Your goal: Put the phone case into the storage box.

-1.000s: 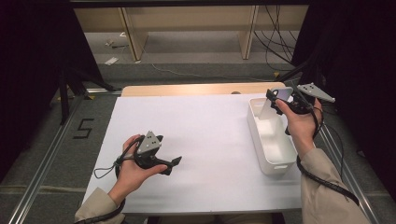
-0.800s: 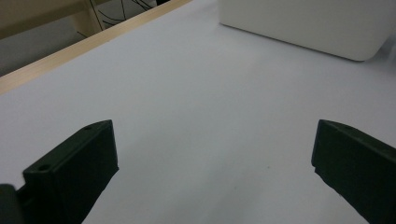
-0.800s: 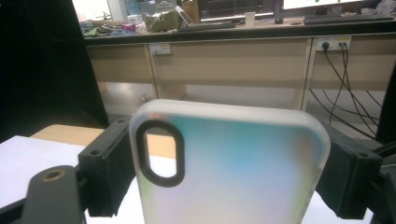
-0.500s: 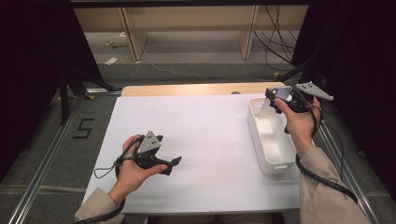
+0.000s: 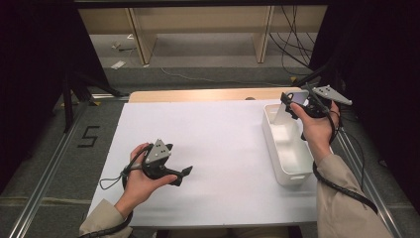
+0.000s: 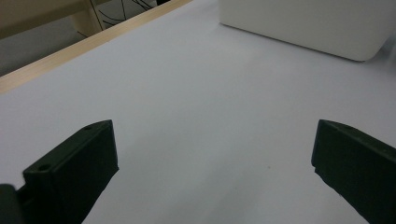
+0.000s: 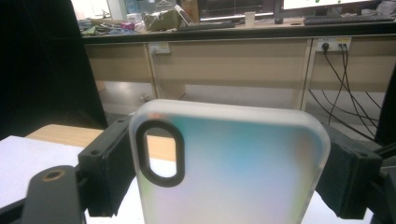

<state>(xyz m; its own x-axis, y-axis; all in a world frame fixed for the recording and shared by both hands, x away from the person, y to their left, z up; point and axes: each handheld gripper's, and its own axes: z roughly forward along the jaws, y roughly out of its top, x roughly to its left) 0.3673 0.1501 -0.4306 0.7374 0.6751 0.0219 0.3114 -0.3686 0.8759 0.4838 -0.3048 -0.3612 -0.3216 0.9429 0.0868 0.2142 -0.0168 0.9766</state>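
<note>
A translucent phone case [image 7: 233,168] with a black-ringed camera cutout stands between the jaws of my right gripper [image 7: 224,163], which is shut on its two sides. In the high view that right gripper [image 5: 292,105] holds the phone case [image 5: 283,113] above the far end of a white bin [image 5: 297,173] at the table's right. My left gripper [image 5: 184,172] rests low over the white table [image 5: 218,144] near the front left, jaws wide apart. Between the jaws of the left gripper [image 6: 210,154] there is only bare table surface.
The white bin's side [image 6: 308,23] shows ahead of the left gripper. A wooden strip [image 5: 208,94] borders the table's far edge. Metal rails [image 5: 44,168] run along both sides of the table. Desks and hanging cables [image 7: 341,70] stand beyond.
</note>
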